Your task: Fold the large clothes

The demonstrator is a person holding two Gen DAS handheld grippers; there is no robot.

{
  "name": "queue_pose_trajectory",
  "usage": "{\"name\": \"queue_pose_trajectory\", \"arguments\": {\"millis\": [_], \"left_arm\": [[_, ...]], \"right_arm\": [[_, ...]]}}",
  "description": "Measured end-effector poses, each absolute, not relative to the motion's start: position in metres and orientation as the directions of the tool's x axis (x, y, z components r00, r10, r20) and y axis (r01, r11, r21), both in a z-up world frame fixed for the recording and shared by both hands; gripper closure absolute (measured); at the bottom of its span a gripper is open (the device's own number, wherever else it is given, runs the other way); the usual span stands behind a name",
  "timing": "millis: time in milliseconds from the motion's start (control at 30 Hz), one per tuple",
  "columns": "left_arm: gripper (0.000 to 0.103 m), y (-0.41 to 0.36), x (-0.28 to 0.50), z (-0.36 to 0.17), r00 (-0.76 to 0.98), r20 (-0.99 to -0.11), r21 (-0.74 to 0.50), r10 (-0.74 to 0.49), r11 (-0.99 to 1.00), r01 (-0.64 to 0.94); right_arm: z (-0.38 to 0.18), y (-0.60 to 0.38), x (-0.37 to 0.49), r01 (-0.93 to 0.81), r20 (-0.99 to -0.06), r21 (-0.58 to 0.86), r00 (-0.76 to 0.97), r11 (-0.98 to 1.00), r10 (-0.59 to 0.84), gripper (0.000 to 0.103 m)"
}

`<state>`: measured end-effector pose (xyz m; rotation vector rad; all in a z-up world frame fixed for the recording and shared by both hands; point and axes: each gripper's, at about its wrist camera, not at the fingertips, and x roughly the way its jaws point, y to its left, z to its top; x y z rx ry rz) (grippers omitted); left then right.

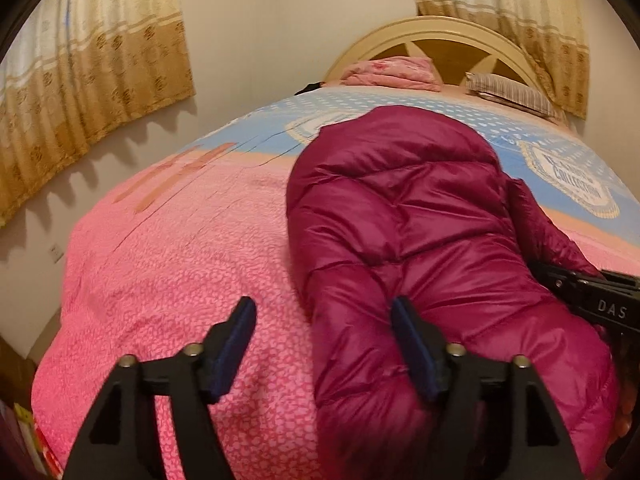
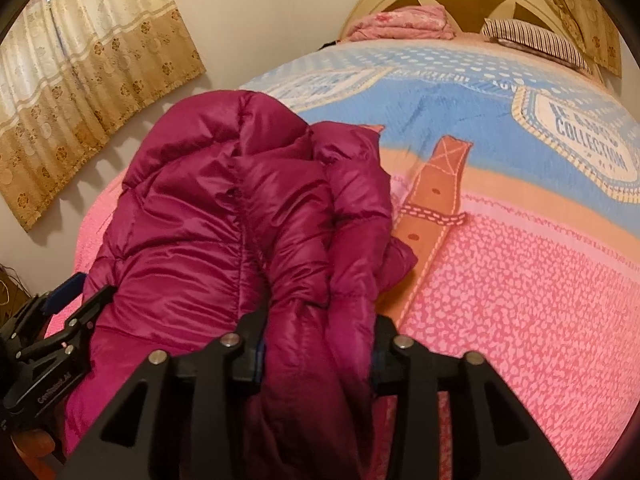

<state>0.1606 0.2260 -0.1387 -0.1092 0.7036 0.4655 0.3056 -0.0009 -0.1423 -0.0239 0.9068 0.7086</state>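
In the left wrist view, we see our left gripper [image 1: 324,344] at the bottom of the frame. Its two blue-padded fingers [image 1: 236,344] are spread wide apart and pinch nothing. One finger sits over the pink bedspread [image 1: 168,264], the other over the puffy magenta down jacket [image 1: 420,216]. The jacket lies in the middle and right of the frame, stretched from the bottom up toward the blue part of the bedspread. At the right edge we see part of our right gripper [image 1: 600,300], close against the jacket. At the top sit a folded pink blanket [image 1: 392,72], a striped pillow [image 1: 516,92] and a curved headboard [image 1: 436,36]. Curtains [image 1: 92,76] hang at the upper left.

In the right wrist view, our right gripper [image 2: 318,356] is at the bottom middle. Its fingers pinch a thick bunch of the jacket [image 2: 224,208] between them. The jacket fills the left and middle of the frame, lying on the bedspread [image 2: 520,280]. Our left gripper [image 2: 60,320] shows at the lower left edge, just beside the jacket.
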Motion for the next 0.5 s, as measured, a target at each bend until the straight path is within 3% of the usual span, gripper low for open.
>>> {"name": "queue_pose_trajectory", "arguments": {"millis": [333,500], "left_arm": [[0.026,0.231,0.154,-0.136,0.668,-0.649,0.033,0.363,0.891,-0.452],[0.026,0.229,0.141,-0.122,0.682,-0.635,0.032,0.362,0.895,-0.446]], "right_arm": [[-0.135,0.003,0.299,-0.568,-0.736,0.226,0.433,0.792,0.521,0.057],[-0.117,-0.001,0.287,-0.567,-0.719,0.198,0.471,0.799,0.512,0.046]]}}
